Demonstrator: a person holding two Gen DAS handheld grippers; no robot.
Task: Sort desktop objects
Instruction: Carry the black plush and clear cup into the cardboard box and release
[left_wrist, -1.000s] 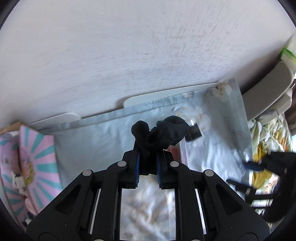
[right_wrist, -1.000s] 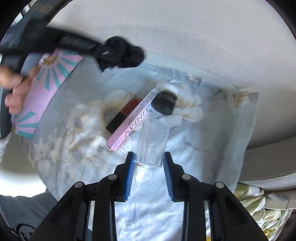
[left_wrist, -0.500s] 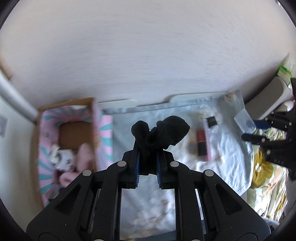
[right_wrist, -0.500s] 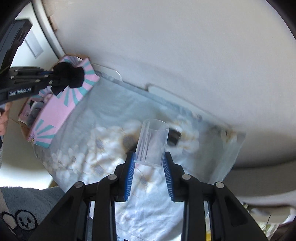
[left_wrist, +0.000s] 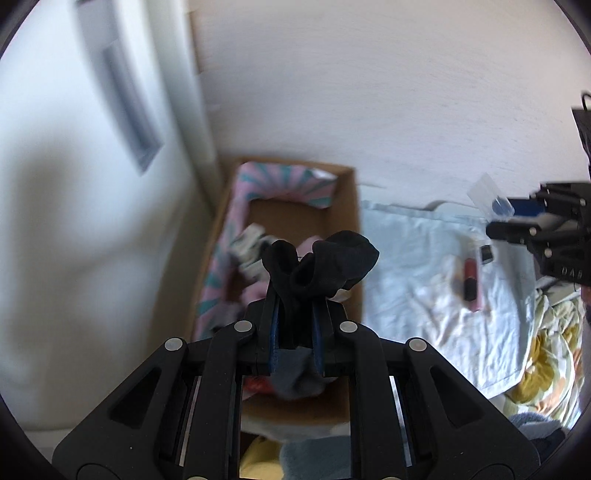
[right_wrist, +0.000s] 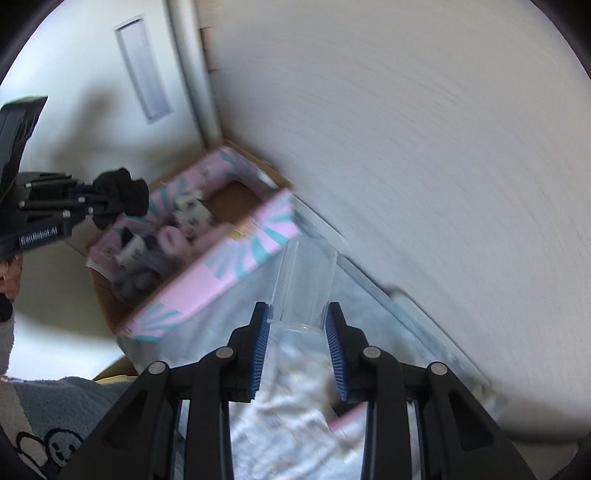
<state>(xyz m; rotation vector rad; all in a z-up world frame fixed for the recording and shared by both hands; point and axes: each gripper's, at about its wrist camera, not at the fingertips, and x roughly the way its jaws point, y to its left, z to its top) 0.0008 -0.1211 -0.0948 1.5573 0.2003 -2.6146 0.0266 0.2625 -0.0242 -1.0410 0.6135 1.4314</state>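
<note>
Fingers of the left gripper (left_wrist: 295, 295) pinch a black sock (left_wrist: 325, 266) above the pink box (right_wrist: 207, 280); the right gripper (right_wrist: 298, 321) clamps a clear cup (right_wrist: 304, 284).

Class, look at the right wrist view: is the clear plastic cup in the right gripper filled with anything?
No. The clear plastic cup clamped in the right gripper is see-through, and only the cloth behind shows through its walls.
</note>
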